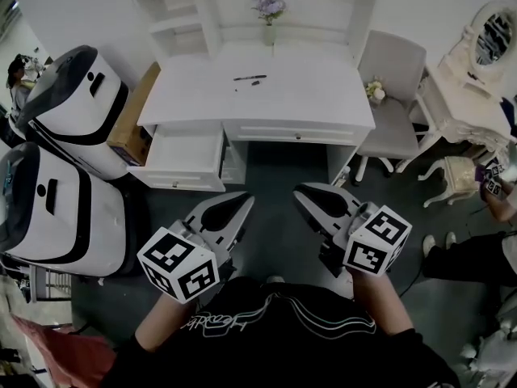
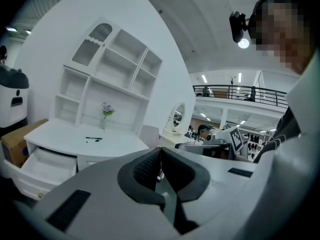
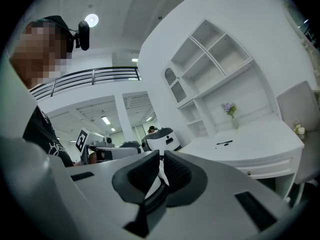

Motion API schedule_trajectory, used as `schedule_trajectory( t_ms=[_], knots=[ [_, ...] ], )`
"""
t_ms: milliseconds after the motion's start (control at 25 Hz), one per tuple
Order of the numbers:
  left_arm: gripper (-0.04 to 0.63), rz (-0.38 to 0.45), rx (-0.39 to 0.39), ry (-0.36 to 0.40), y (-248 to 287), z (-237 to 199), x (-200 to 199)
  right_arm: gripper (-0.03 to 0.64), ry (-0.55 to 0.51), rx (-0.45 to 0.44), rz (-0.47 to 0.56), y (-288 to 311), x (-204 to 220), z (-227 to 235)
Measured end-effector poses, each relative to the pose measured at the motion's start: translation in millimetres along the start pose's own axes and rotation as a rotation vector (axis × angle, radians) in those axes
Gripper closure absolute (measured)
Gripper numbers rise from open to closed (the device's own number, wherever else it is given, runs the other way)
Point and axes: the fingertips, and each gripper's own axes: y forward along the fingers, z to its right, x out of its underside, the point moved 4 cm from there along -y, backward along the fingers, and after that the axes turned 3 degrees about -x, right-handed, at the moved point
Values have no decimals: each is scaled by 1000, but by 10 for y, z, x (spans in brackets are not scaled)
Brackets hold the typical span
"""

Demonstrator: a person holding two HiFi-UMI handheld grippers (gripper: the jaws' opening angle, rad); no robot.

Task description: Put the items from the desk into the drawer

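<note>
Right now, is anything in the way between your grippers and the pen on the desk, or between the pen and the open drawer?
Nothing visible does. Only bare floor lies between the left gripper, the right gripper and the desk. The pen lies on bare desk top, and the drawer at the left stands open.

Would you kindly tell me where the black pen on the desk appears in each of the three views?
Head view: pen at upper centre, on the desk.
Left gripper view: pen left of centre.
Right gripper view: pen right of centre.
Shared landmark: the flower vase behind the pen.
</note>
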Motion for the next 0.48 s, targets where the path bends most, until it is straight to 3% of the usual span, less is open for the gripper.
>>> schedule_trajectory(
  t_ms=[280,480],
  knots=[
    [574,-31,-21,-15,251,-259,-11,560,39,-2,-13,131,15,325],
    [574,-58,-22,-46,535,-689,-42,560,74,15,-10,455,-31,720]
  ],
)
